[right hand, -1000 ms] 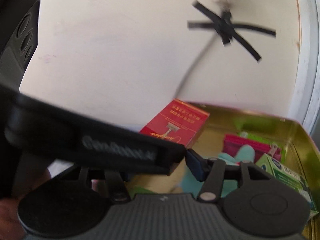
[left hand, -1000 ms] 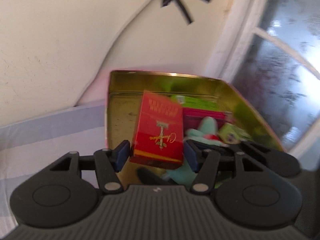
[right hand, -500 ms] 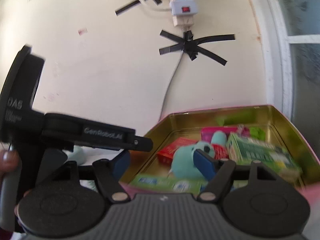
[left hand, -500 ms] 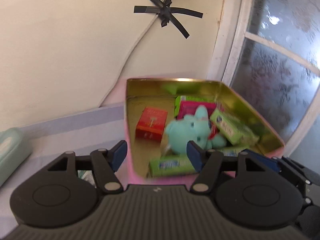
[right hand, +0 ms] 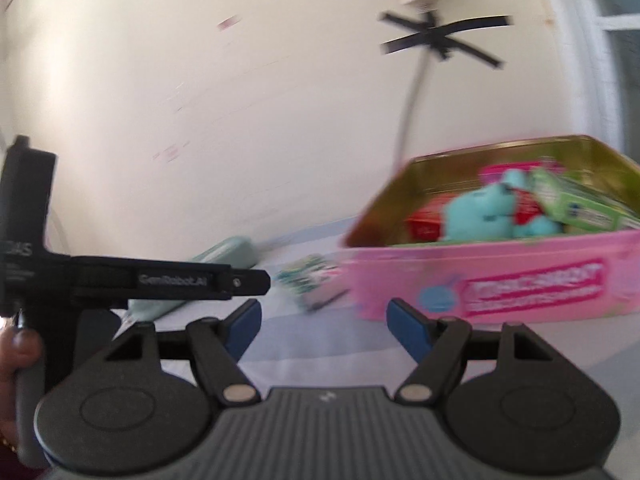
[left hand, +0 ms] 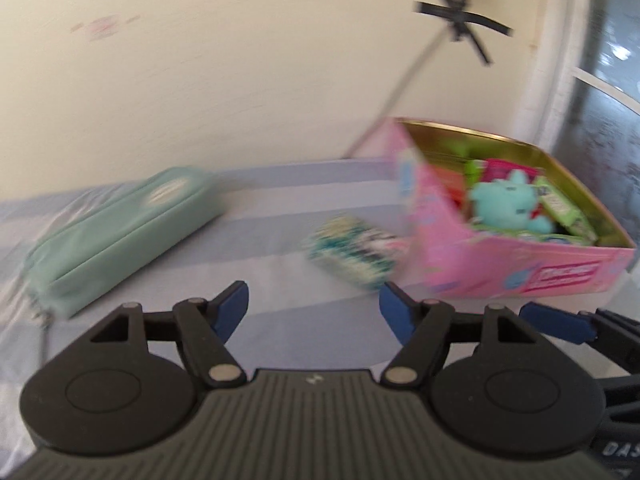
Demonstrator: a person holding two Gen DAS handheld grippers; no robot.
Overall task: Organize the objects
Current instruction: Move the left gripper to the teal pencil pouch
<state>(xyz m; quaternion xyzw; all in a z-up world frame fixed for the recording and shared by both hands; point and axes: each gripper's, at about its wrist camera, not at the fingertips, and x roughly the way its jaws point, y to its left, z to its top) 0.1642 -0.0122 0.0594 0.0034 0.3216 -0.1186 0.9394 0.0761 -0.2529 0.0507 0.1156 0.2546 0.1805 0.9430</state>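
While both grippers sit back from the tin [left hand: 516, 264], neither carries anything. Left gripper [left hand: 314, 306]: jaws opening, only striped cloth [left hand: 280, 200] showing between them. Right gripper [right hand: 324, 326]: jaws apart, empty.

Tin stands at right on the cloth, already loaded: red box [right hand: 426, 218], teal plush [left hand: 506, 204], green boxes [left hand: 564, 210], something pink behind. Still outside: a small patterned pack [left hand: 354, 254] lying just beside the tin's left wall, and a long mint pouch [left hand: 120, 236] well off to the left near the wall. Both blurred; print unreadable.

Likely step: fetch the pack, nearest the left jaws. To do it well:
- line the jaws across its narrow side, not the length
- come down with jaws wide, one finger each side
- watch the tin wall; the pack lies close, little room for the right finger
- leave the pouch for a separate trip.
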